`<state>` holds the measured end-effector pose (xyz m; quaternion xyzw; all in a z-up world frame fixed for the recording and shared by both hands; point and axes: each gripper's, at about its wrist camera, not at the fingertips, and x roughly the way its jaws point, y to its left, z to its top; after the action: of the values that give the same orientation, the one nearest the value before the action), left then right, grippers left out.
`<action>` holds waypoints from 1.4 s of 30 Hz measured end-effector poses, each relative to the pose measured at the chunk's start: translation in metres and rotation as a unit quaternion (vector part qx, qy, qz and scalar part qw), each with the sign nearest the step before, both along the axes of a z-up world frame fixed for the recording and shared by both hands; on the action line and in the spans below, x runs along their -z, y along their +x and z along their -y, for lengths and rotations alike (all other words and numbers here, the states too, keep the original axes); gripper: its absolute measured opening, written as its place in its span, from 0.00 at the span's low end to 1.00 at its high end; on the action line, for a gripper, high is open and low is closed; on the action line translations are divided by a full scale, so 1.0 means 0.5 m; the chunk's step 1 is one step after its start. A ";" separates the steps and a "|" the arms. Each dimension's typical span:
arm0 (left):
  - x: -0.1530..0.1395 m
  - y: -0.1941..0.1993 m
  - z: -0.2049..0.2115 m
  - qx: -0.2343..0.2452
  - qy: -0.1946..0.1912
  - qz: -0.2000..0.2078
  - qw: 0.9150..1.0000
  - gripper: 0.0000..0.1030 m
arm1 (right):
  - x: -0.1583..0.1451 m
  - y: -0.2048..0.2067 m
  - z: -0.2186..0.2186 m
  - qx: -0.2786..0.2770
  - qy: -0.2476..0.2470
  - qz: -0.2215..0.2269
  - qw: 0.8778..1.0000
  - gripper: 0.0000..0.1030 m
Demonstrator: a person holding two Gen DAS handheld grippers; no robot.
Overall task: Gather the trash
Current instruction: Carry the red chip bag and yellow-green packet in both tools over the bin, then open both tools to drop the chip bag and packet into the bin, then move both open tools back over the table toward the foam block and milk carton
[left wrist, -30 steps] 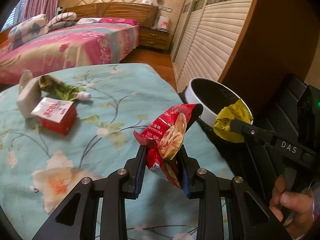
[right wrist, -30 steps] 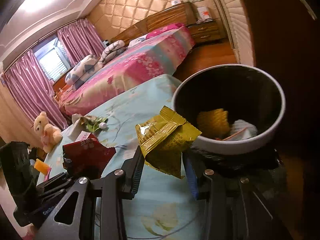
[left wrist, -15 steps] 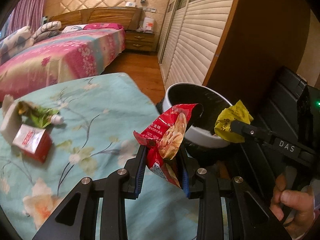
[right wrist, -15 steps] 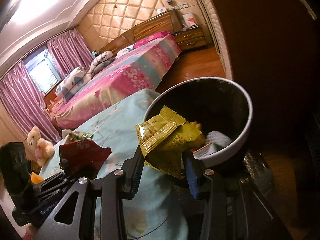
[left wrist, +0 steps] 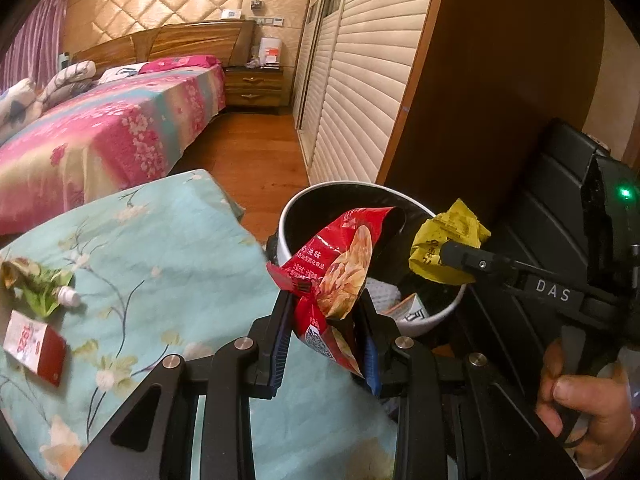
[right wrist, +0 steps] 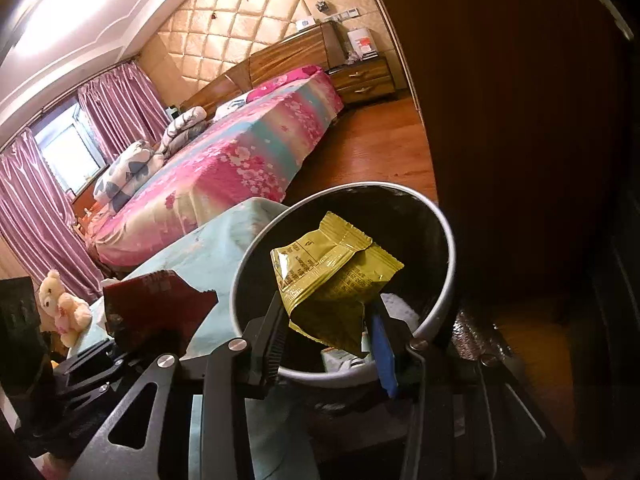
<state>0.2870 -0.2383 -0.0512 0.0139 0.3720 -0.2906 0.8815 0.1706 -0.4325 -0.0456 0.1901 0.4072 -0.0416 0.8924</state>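
My left gripper [left wrist: 325,322] is shut on a red snack wrapper [left wrist: 336,272], held upright at the near rim of a white trash bin [left wrist: 286,220] with a black inside. My right gripper [right wrist: 326,330] is shut on a yellow-green snack wrapper [right wrist: 328,276], held over the open bin [right wrist: 448,248]. In the left wrist view that yellow wrapper [left wrist: 444,244] hangs over the bin's right rim, pinched by the right gripper. The red wrapper [right wrist: 156,304] shows at the left of the right wrist view. Paper scraps lie at the bin's bottom.
On the teal floral table cloth [left wrist: 160,248] lie a red and white carton [left wrist: 34,346], a crumpled green wrapper [left wrist: 36,284] and a small white bottle [left wrist: 70,298]. A pink bed [left wrist: 100,136], wood floor and a louvred wardrobe [left wrist: 360,92] stand beyond. A hand [left wrist: 580,400] grips the right tool.
Both grippers have carried their wrappers rightward off the table toward the bin; the yellow wrapper now hangs over the bin's opening and the red one reaches its rim. Neither grip has changed.
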 end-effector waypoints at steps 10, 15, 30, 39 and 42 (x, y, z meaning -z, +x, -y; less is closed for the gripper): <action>0.009 0.049 0.057 0.006 0.012 -0.003 1.000 0.29 | 0.014 0.029 0.019 -0.006 -0.003 -0.019 1.000 0.39; 0.018 0.075 0.083 0.011 0.017 -0.011 1.000 0.32 | 0.021 0.037 0.037 -0.004 0.002 -0.026 1.000 0.41; 0.023 0.084 0.074 0.003 0.002 -0.016 1.000 0.53 | 0.015 0.039 0.062 0.008 0.013 -0.031 0.999 0.64; 0.017 0.056 0.026 -0.012 -0.021 -0.015 1.000 0.54 | -0.011 0.004 0.045 0.019 0.018 -0.010 1.000 0.64; 0.022 0.039 -0.008 -0.025 -0.024 -0.020 0.999 0.54 | -0.015 -0.003 0.026 0.015 0.021 -0.006 1.000 0.64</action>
<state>0.3067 -0.2342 -0.0620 -0.0225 0.3826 -0.2775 0.8809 0.1689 -0.4454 -0.0381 0.2148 0.4103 -0.0470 0.8851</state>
